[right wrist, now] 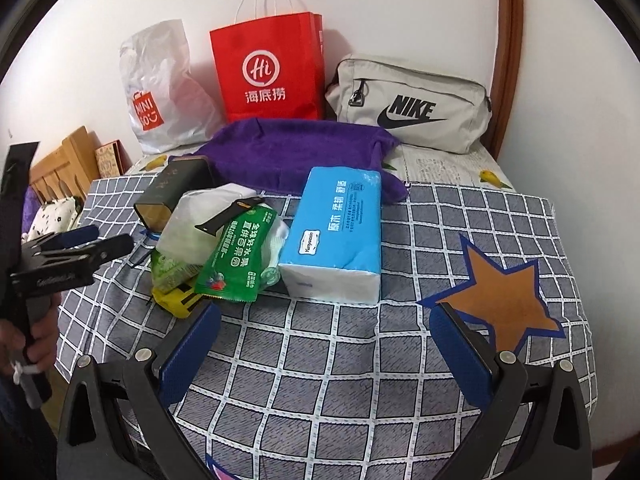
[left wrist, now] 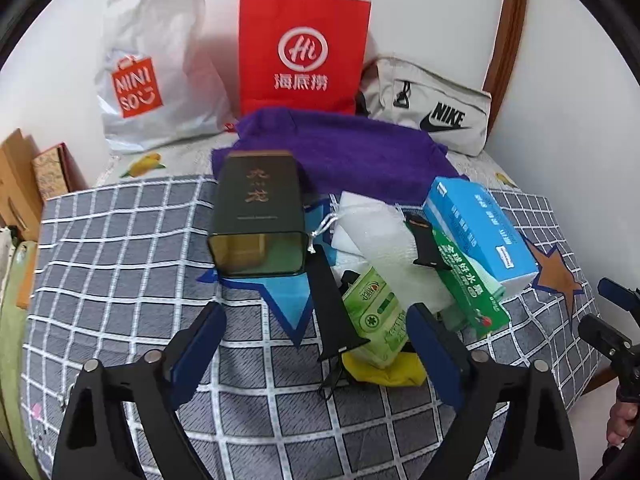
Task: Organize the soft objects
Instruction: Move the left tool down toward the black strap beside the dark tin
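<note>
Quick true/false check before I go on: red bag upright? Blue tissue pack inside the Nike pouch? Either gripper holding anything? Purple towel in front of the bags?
1. The red paper bag stands upright against the wall. True.
2. The blue tissue pack is inside the Nike pouch. False: it lies on the checked blanket.
3. The right gripper holds the tissue pack. False: its fingers are open, nothing between them.
4. The purple towel lies in front of the bags. True.
5. The left gripper is open. True.

Dark tin [left wrist: 258, 212] lies before red paper bag [left wrist: 302, 48].
</note>
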`<action>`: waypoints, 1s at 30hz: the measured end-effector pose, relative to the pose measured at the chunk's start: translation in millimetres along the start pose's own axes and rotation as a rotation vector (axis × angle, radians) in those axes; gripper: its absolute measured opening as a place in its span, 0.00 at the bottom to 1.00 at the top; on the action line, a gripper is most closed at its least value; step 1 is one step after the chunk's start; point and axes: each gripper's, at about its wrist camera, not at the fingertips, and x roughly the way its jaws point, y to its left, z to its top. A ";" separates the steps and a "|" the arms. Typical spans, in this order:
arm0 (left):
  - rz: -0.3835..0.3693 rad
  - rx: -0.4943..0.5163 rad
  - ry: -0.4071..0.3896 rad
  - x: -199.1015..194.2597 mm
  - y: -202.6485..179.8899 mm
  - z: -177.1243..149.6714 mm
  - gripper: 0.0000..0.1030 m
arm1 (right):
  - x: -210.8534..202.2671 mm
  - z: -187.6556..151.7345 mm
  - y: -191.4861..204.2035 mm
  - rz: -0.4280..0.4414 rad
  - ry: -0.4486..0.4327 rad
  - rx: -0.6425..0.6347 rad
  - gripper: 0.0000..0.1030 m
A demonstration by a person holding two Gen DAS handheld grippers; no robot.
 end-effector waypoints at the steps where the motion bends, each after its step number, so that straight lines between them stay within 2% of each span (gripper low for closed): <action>1: -0.001 0.002 0.010 4.6 0.5 0.7 0.83 | 2.0 1.0 -0.2 0.001 0.002 0.001 1.00; 3: -0.001 0.003 0.033 15.0 1.7 1.6 0.81 | 5.7 2.7 0.2 0.006 0.010 -0.002 1.00; 8: -0.041 -0.013 0.077 33.0 8.8 3.0 0.62 | 19.6 6.2 2.7 0.010 0.038 -0.011 1.00; 12: -0.063 -0.023 0.100 43.0 11.5 2.0 0.57 | 29.4 10.4 6.3 0.017 0.057 -0.019 1.00; 15: -0.097 -0.036 0.099 45.8 13.1 2.0 0.49 | 34.6 13.9 9.8 0.022 0.064 -0.028 1.00; 20: -0.139 -0.022 0.096 48.5 10.7 1.4 0.27 | 43.3 19.1 13.3 0.032 0.077 -0.028 1.00; 22: -0.145 -0.017 0.092 48.2 10.7 1.2 0.22 | 46.0 20.1 14.1 0.030 0.082 -0.029 1.00; 25: -0.158 -0.015 0.090 46.0 12.4 1.1 0.21 | 49.0 21.2 14.9 0.027 0.090 -0.032 1.00; 28: -0.167 -0.019 0.093 43.1 16.3 1.3 0.11 | 49.7 23.2 15.6 0.026 0.092 -0.032 1.00; 30: -0.178 -0.028 0.095 41.0 20.1 1.2 0.11 | 49.4 24.6 16.1 0.029 0.091 -0.034 1.00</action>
